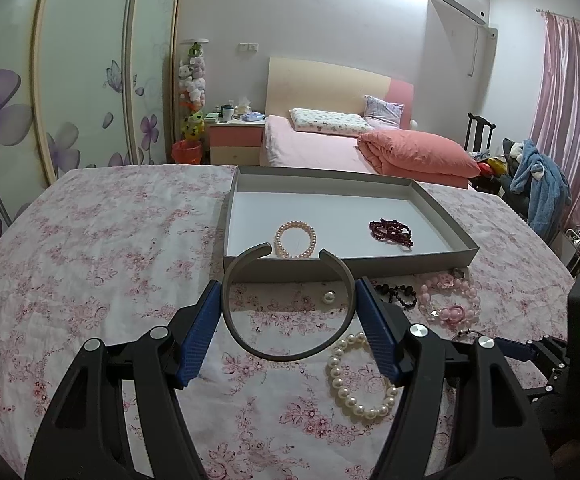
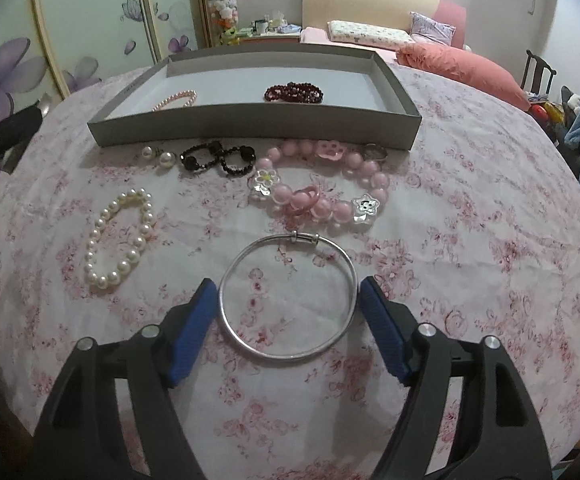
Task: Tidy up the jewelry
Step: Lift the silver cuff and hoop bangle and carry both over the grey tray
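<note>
My left gripper is shut on a grey open cuff bangle, held above the floral cloth just in front of the grey tray. Inside the tray lie a pink pearl bracelet and a dark red bead bracelet. My right gripper stands open around a silver bangle that lies flat on the cloth; the blue pads sit just off its sides. A white pearl bracelet lies to its left.
Along the tray's front wall lie two pearl earrings, a black bead bracelet, a pink bead bracelet with flower charms and a ring. A bed and a wardrobe stand beyond the table.
</note>
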A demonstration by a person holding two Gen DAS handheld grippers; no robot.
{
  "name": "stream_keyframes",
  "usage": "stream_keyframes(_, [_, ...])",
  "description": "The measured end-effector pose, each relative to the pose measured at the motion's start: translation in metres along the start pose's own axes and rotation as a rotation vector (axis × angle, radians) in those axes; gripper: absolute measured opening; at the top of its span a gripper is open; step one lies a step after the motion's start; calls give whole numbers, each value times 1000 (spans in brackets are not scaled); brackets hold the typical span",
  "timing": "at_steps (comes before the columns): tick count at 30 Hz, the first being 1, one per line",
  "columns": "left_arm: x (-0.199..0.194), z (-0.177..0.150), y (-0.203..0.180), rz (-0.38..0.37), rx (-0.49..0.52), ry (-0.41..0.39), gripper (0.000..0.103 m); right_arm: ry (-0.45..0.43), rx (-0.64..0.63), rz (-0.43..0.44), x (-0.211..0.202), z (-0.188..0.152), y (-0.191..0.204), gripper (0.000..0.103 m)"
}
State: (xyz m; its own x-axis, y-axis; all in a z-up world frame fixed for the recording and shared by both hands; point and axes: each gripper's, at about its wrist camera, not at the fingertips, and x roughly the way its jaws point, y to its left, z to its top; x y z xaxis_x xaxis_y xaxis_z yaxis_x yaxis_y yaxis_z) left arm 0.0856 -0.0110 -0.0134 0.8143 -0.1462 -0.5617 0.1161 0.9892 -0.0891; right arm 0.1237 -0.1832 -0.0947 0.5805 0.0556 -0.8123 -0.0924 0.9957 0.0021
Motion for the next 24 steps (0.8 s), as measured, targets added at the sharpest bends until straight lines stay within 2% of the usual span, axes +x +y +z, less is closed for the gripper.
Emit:
stream_keyframes(1, [0,0,0,0,0,0,67,0,-6,1,-1,1,0,70])
stream_keyframes(6, [0,0,1,0,-2,-5,67,-19,5,6,-4,0,-4,69])
stream_keyframes(17, [-8,-1,0,-3,-3,-35,67,-236,43,27,-45,4,-4,69])
stream_keyframes(24, [-13,1,-3,-7,-7,-58,67,-341,52,18,-65,10,-3,69])
